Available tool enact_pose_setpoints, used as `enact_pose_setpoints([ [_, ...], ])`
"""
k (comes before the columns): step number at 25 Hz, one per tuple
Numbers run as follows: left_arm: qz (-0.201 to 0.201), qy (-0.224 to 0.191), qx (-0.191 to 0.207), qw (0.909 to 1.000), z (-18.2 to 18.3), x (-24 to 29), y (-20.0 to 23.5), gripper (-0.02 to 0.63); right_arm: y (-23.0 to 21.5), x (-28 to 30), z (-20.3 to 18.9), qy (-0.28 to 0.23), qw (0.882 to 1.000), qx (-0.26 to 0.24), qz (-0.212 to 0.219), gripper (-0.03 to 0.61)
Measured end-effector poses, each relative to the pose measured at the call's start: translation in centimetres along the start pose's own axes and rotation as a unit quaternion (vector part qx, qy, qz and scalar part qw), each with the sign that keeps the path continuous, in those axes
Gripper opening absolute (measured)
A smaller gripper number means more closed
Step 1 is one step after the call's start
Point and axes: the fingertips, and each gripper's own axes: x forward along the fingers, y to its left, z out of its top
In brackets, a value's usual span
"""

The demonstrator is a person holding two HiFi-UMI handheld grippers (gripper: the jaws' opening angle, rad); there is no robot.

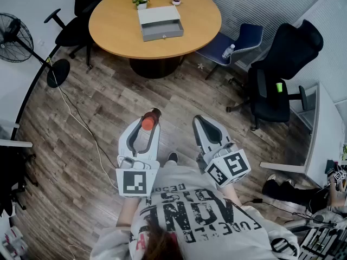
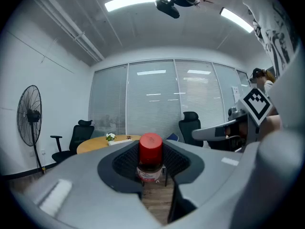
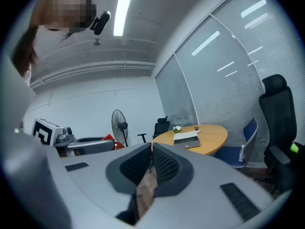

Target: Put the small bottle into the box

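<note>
Left gripper (image 2: 151, 162): jaws partly apart and pressed on the small red-capped bottle with a white label (image 2: 150, 147), which stands upright between the pads above the dark wood-plank floor (image 1: 108, 107). Right gripper (image 3: 152, 155): alongside, jaws brought together with nothing between them. The grey open-topped rectangular box (image 1: 160, 23) rests on the round tan wooden table (image 1: 116, 34), well apart from the bottle.

Only print: white T-shirt (image 1: 200, 215), big black lettering, upside down in head view, not legible. Label on small red-capped bottle (image 2: 150, 159) too blurred.
</note>
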Motion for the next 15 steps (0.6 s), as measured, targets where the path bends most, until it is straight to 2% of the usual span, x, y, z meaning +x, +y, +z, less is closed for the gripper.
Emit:
enact_pose_setpoints([
  [15, -0.019, 0.003, 0.001, 0.9998, 0.2, 1.3, -2.2, 0.147, -1.5, -1.6, 0.2, -0.003, 1.000, -0.002, -0.001, 0.015],
])
